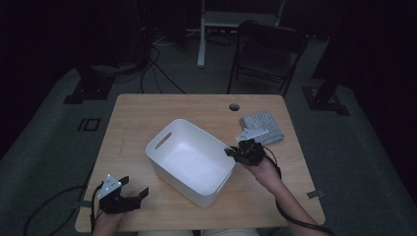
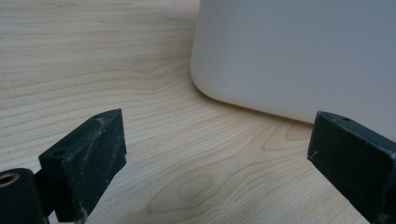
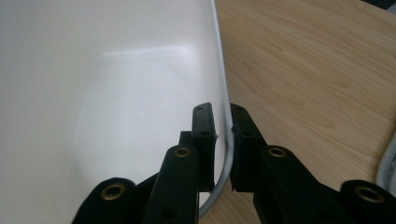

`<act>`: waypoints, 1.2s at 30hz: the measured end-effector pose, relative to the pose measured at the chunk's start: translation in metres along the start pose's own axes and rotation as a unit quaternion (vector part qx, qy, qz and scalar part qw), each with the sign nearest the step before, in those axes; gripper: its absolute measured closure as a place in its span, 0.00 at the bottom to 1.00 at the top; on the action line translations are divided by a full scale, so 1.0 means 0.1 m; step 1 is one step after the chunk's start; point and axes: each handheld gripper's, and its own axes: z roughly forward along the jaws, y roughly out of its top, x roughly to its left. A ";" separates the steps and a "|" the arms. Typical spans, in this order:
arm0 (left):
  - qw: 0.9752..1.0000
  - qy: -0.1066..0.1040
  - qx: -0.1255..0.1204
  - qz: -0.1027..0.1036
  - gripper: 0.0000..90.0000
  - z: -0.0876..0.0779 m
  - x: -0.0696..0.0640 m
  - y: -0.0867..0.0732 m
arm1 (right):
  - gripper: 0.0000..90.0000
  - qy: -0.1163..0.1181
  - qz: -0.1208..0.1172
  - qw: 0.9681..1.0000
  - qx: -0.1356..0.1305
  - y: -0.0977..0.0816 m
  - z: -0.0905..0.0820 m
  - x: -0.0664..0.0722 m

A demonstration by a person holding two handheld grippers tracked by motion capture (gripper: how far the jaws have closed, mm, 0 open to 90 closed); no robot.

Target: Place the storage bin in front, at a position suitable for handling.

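White tub (image 1: 192,162) long axis diagonal across table (image 1: 137,113), right hand-held gripper (image 1: 235,152) clamped on its rim, left hand-held gripper (image 1: 132,189) jaws apart

Dim room, grey carpet (image 1: 44,123), folding chair (image 1: 268,54), floor cables (image 1: 157,69), wooden table (image 1: 147,113)

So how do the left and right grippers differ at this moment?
The left gripper has its jaws spread wide with nothing between them; the right gripper is shut on the white bin's rim. The left sits near the table's front corner, apart from the bin; the right is at its far-right rim. Both are black.
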 end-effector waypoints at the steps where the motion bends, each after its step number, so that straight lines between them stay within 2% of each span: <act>1: 1.000 -0.002 -0.002 -0.001 0.05 0.00 0.01 0.00 | 0.92 0.001 -0.001 1.000 0.001 0.00 -0.01 0.00; 7: 1.000 -0.007 -0.008 0.004 0.05 -0.04 0.00 0.05 | 0.90 0.003 0.008 1.000 -0.002 -0.01 -0.01 0.01; 10: 1.000 -0.014 -0.012 0.012 0.06 -0.06 -0.04 0.09 | 0.66 0.028 0.017 0.999 -0.003 -0.03 0.01 -0.02; 11: 1.000 -0.019 -0.011 0.018 0.06 -0.07 -0.06 0.11 | 0.63 0.035 0.021 0.999 -0.004 -0.04 0.02 -0.03; 13: 0.999 -0.023 -0.011 0.029 0.06 -0.08 -0.10 0.16 | 0.57 0.035 0.030 0.999 -0.010 -0.07 0.01 -0.03; 17: 0.998 -0.044 -0.025 0.032 0.06 -0.11 -0.13 0.27 | 0.46 0.032 0.037 0.999 -0.021 -0.07 -0.05 -0.04; 18: 0.998 -0.044 -0.025 0.032 0.06 -0.11 -0.13 0.27 | 0.46 0.032 0.037 0.999 -0.021 -0.07 -0.05 -0.04; 19: 0.998 -0.044 -0.026 0.031 0.06 -0.11 -0.13 0.30 | 0.45 0.023 0.039 0.999 -0.030 -0.06 -0.10 -0.03; 23: 0.997 -0.050 -0.042 0.031 0.06 -0.13 -0.12 0.46 | 0.42 0.014 0.046 0.998 -0.052 -0.05 -0.20 -0.02; 26: 0.996 -0.053 -0.058 0.033 0.06 -0.16 -0.10 0.58 | 0.38 0.001 0.042 0.997 -0.062 -0.06 -0.26 0.00; 27: 0.996 -0.050 -0.061 0.039 0.06 -0.17 -0.09 0.63 | 0.39 0.009 0.047 0.997 -0.058 -0.07 -0.27 -0.01; 28: 0.996 -0.049 -0.066 0.044 0.06 -0.17 -0.08 0.67 | 0.35 0.026 0.059 0.997 -0.048 -0.07 -0.27 -0.03; 29: 0.995 -0.049 -0.068 0.047 0.06 -0.17 -0.06 0.72 | 0.36 0.037 0.067 0.996 -0.051 -0.08 -0.27 -0.05; 30: 0.995 -0.049 -0.068 0.047 0.06 -0.17 -0.06 0.72 | 0.39 0.034 0.070 0.995 -0.060 -0.09 -0.29 -0.04; 31: 0.995 -0.045 -0.074 0.047 0.06 -0.17 -0.02 0.82 | 0.35 0.028 0.069 0.995 -0.064 -0.10 -0.30 -0.04; 32: 0.995 -0.047 -0.077 0.048 0.06 -0.16 0.00 0.87 | 0.34 0.022 0.073 0.995 -0.063 -0.11 -0.31 -0.03; 34: 0.994 -0.047 -0.083 0.047 0.06 -0.14 0.04 0.96 | 0.33 0.025 0.081 0.994 -0.063 -0.13 -0.31 -0.03; 36: 0.994 -0.048 -0.081 0.051 0.06 -0.10 0.06 1.04 | 0.33 0.014 0.078 0.995 -0.061 -0.14 -0.30 -0.01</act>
